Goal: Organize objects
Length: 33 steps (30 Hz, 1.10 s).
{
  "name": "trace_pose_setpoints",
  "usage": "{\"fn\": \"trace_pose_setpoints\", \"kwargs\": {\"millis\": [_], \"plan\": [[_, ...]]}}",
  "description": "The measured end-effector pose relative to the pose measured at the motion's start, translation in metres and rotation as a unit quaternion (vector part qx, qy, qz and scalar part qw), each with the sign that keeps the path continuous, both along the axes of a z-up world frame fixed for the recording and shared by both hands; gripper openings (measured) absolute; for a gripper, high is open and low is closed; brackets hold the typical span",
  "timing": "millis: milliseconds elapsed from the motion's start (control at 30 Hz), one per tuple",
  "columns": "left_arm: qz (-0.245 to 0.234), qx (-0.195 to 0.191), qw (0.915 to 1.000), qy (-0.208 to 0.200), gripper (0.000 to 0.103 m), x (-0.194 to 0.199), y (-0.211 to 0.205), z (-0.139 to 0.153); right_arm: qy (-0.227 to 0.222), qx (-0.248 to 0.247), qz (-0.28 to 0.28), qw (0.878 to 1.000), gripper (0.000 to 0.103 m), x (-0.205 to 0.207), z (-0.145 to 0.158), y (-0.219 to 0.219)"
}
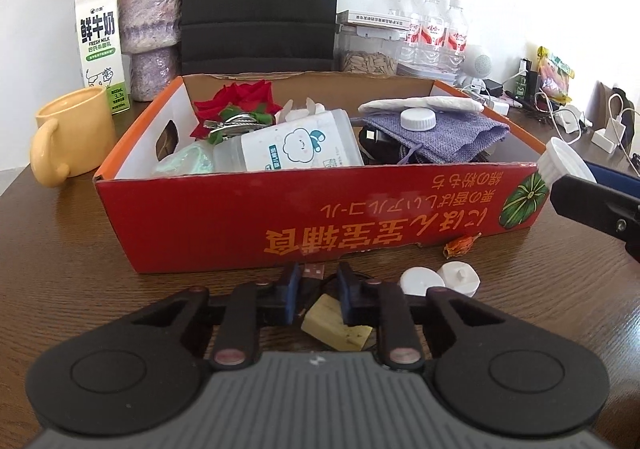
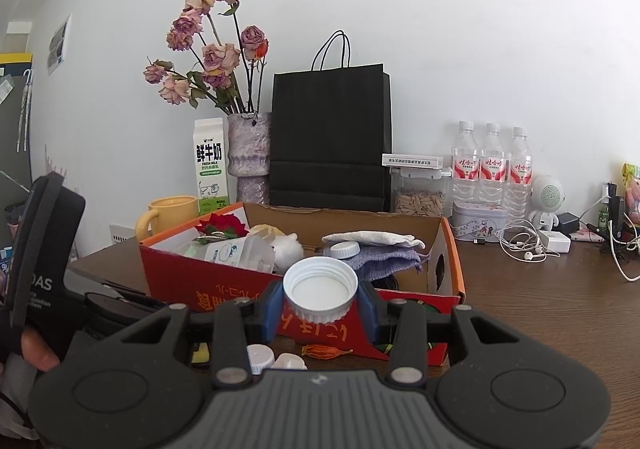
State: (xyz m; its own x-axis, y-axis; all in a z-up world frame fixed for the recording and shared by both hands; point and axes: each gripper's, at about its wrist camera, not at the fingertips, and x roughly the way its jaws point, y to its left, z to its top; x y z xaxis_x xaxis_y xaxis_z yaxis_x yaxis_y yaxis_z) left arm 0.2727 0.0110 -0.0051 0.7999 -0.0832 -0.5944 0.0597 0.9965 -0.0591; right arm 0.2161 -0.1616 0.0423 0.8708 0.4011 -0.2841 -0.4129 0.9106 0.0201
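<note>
The right gripper [image 2: 320,299] has its fingers clamped on a ribbed white plastic cap [image 2: 320,289], light and rigid, best held by the rim. It's just in front of the red cardboard box [image 1: 280,209]. The left gripper [image 1: 318,289] fingers are nearly closed around a USB plug [image 1: 314,271] on the wood-grain counter [image 1: 80,249]; real contact, can't tell.
</note>
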Motion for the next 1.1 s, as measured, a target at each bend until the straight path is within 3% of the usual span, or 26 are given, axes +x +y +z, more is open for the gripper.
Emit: {"fn": "trace_pose_setpoints", "kwargs": {"millis": [100, 300, 433, 467, 533, 567, 600, 800, 900, 1100], "plan": [[0.007, -0.016, 0.9997, -0.018, 0.002, -0.006, 0.005, 0.005, 0.001, 0.0, 0.0, 1.0, 0.039, 0.0, 0.0, 0.0], [0.014, -0.024, 0.9982, -0.053, 0.002, -0.02, 0.008, 0.016, 0.003, 0.0, -0.002, 1.0, 0.039, 0.001, -0.001, -0.001], [0.02, -0.024, 0.9985, -0.045, 0.005, -0.017, 0.007, 0.014, 0.004, -0.002, -0.002, 1.0, 0.039, 0.002, -0.001, -0.001], [0.018, -0.029, 0.9988, -0.037, 0.009, -0.016, 0.008, 0.012, 0.004, -0.003, -0.001, 1.0, 0.039, 0.002, -0.002, -0.001], [0.013, -0.034, 0.999, -0.026, 0.033, -0.014, 0.009, 0.009, 0.004, -0.003, -0.001, 1.0, 0.039, 0.002, -0.002, 0.0], [0.012, -0.033, 0.9991, -0.025, 0.058, -0.014, 0.008, 0.009, 0.004, -0.003, -0.001, 1.0, 0.039, 0.002, -0.002, 0.0], [0.012, -0.026, 0.9992, -0.027, 0.063, -0.014, 0.007, 0.008, 0.004, -0.003, -0.001, 1.0, 0.039, 0.002, -0.002, 0.0], [0.019, -0.013, 0.9997, 0.003, 0.039, -0.003, 0.003, -0.001, 0.005, -0.006, 0.0, 1.0, 0.039, 0.002, -0.002, 0.002], [0.013, -0.023, 0.9996, 0.003, 0.02, -0.005, 0.004, 0.0, 0.006, -0.007, 0.0, 1.0, 0.039, 0.003, -0.003, 0.003], [0.017, -0.043, 0.9988, -0.018, 0.005, -0.014, 0.009, 0.006, 0.005, -0.006, -0.001, 1.0, 0.039, 0.003, -0.003, 0.002]]}}
